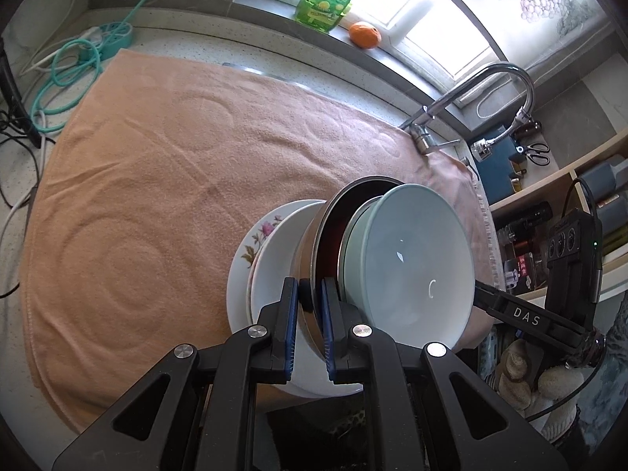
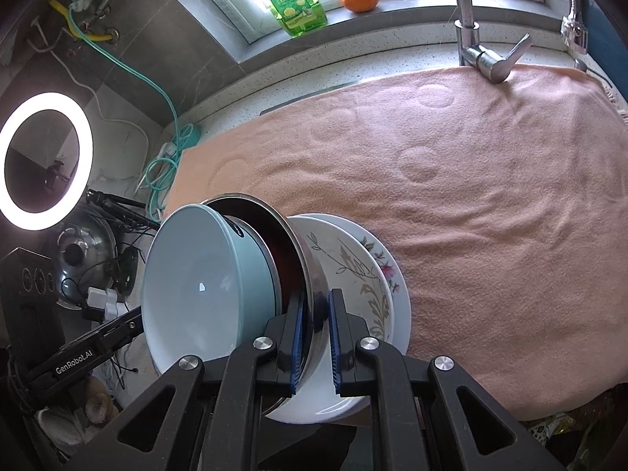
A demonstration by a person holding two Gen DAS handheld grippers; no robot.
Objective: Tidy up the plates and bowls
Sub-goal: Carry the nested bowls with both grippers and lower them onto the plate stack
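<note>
Your steel bowl (image 1: 314,259) is mostly hidden: the blue bowl (image 1: 412,259) nested in it covers its inside, and both tongs, left (image 1: 310,294) and right (image 2: 317,306), cover the rim where they clamp it. The two plates (image 2: 365,274) under it show only as crescents in either view, so you can't tell whether they rest on the towel (image 1: 157,165) or hang clear of it. The tongs' bodies run off the bottom edges, and the shelf bottles (image 1: 526,231) are too small to read.
</note>
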